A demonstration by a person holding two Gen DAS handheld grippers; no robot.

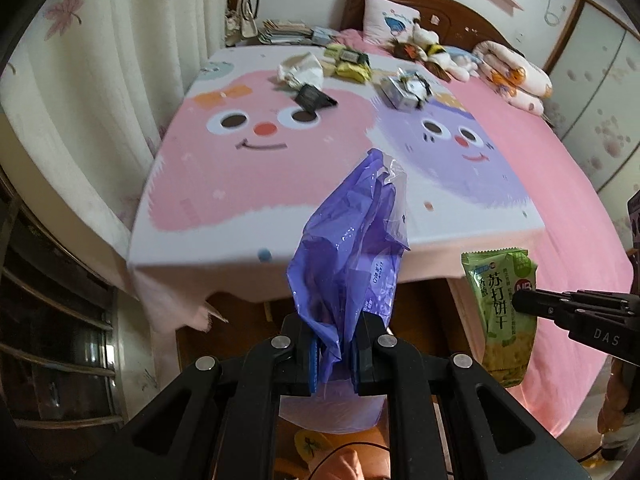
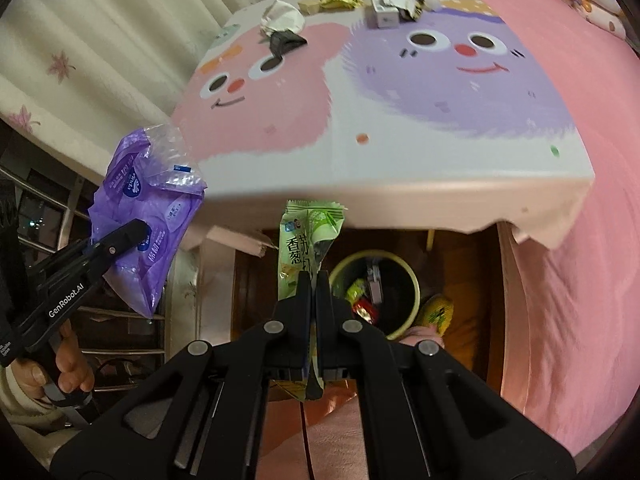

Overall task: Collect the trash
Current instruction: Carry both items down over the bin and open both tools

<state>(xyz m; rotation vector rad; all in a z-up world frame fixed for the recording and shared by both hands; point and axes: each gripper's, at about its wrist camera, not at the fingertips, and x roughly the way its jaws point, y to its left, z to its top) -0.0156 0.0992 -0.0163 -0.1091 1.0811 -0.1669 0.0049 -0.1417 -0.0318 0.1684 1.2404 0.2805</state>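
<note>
The right tool (image 2: pixel 313 280), clamped on the green cracker packet (image 2: pixel 308 236), hangs right above the trash bin (image 2: pixel 414 280); the left tool (image 1: pixel 338 344) pinches a purple wrapper (image 1: pixel 352 248) off to the side.

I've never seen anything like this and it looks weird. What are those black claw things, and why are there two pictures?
The black claws are grabbers that a person holds, one in each hand. Each carries a small camera looking along its fingers, so you get one picture per grabber. The left gripper pinches a purple plastic wrapper. The right gripper pinches a green cracker packet. Below it on the floor stands a round trash bin with some rubbish already inside. More trash waits on the bed: a crumpled white wrapper, a black packet, yellow packets and a small box.
</note>
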